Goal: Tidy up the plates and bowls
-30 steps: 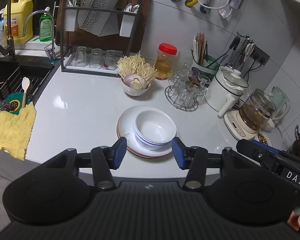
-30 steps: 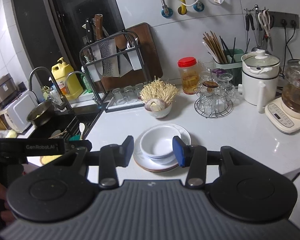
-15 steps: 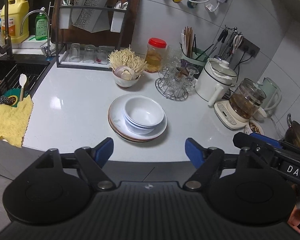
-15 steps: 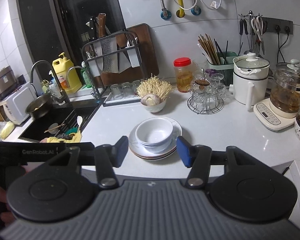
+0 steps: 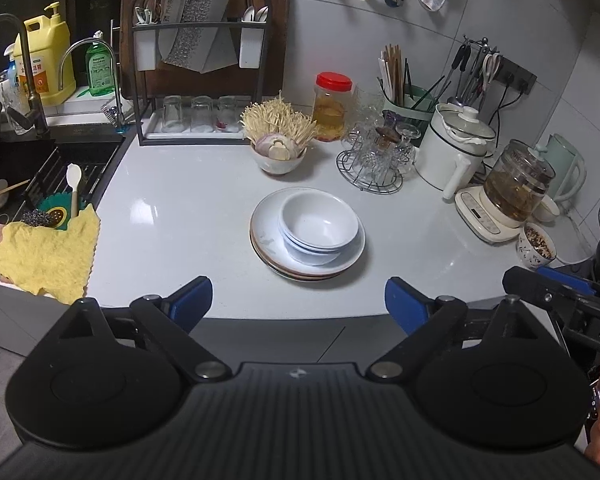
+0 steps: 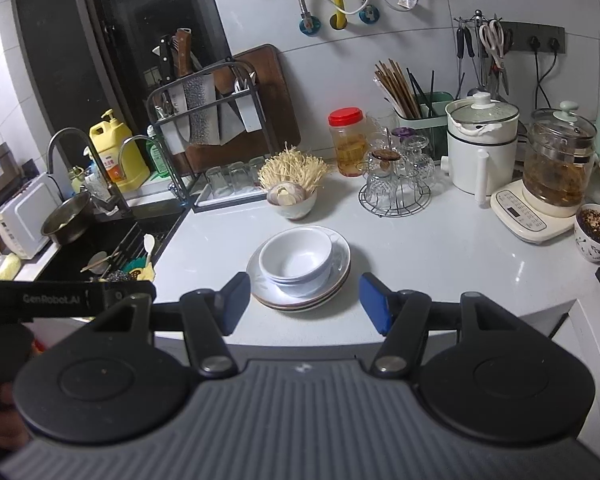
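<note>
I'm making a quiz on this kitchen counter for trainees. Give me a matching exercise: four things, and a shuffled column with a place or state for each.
Things:
1. bowls
2. jar
3. cloth
4. left tool

Places or states:
A. red lid
B. open, empty
C. stacked on plates
D. draped by the sink

Pairs: 1-C, 2-A, 3-D, 4-B

Right claw (image 6: 302, 302) spread, bowls (image 6: 296, 258) on plates (image 6: 340, 264)

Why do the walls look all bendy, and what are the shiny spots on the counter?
Left wrist view: the fisheye lens curves the wall tiles; the white patch on the counter is lamp glare. Right wrist view: same curving; the bowls stay sharp.
</note>
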### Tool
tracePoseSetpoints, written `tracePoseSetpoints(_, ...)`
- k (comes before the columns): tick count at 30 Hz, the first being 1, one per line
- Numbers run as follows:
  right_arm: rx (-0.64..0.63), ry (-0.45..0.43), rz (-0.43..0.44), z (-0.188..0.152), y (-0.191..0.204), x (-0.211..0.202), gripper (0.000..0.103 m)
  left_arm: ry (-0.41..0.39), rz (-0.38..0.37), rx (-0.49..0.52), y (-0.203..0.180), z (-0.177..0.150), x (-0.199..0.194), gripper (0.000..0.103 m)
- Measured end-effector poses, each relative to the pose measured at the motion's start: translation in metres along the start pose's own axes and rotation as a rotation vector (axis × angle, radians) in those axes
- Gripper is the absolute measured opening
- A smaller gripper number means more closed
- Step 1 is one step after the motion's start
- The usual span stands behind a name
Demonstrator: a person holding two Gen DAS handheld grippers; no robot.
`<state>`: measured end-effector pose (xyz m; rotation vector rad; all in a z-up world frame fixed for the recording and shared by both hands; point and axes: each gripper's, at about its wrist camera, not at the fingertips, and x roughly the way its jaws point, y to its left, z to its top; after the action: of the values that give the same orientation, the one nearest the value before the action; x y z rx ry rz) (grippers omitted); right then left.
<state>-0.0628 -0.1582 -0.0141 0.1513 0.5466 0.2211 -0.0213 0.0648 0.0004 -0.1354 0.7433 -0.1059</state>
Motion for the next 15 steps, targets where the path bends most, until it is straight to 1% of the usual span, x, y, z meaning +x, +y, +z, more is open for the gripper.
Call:
tracePoseSetpoints(5,0.000,0.008,0.004,-0.002,0.004,-0.004,0.063,0.012,0.001,0.010,-0.003,-0.003,-0.004,0.096)
tracePoseSetpoints(11,0.017,0.012,0.004,-0.004,0.009,-0.006,0.063,-0.022,0.041,0.002,0.002,-0.008,-0.019,0.096)
tracePoseSetpoints(13,0.026,0.012,0.012,-0.005,0.009,-0.009,0.069,-0.028,0.041,-0.020,0.005,-0.011,-0.026,0.096)
tracePoseSetpoints(14,0.024,0.007,0.010,-0.006,0.008,-0.012,0.076,-0.037,0.033,-0.040,0.007,-0.012,-0.029,0.096)
tracePoseSetpoints(15,0.017,0.002,0.000,-0.007,0.009,-0.014,0.078,-0.047,0.029,-0.051,0.008,-0.014,-0.033,0.096)
